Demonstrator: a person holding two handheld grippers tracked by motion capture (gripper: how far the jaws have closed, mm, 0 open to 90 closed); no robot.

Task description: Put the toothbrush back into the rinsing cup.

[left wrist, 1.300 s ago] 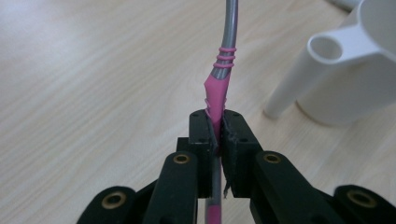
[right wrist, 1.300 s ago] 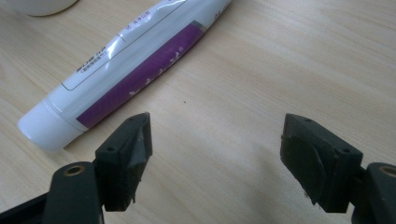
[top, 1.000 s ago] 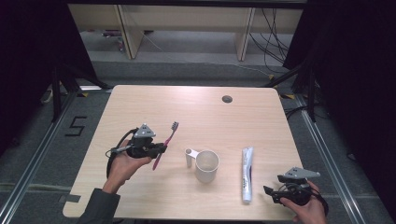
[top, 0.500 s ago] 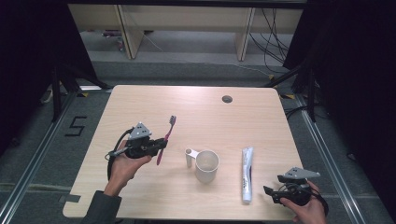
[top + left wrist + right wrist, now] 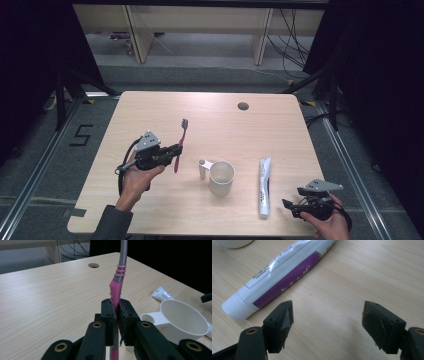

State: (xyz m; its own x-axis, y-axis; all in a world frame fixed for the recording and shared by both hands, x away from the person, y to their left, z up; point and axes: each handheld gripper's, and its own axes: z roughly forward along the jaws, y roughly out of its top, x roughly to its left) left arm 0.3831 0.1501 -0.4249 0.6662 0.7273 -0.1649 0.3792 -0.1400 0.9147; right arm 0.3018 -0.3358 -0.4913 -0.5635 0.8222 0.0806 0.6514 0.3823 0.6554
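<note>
Both grippers black: left gripper, right gripper. Each carries a grey three-cornered plate on top and a trailing black cable. Brass-ringed screw holes on jaw arms. Dark sleeve on left forearm.

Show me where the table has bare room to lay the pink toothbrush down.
The far half of the light wooden table is bare up to the round cable hole. The near-left corner is bare too. It is crowded at the near middle: white handled cup, then white-and-purple toothpaste tube.
</note>
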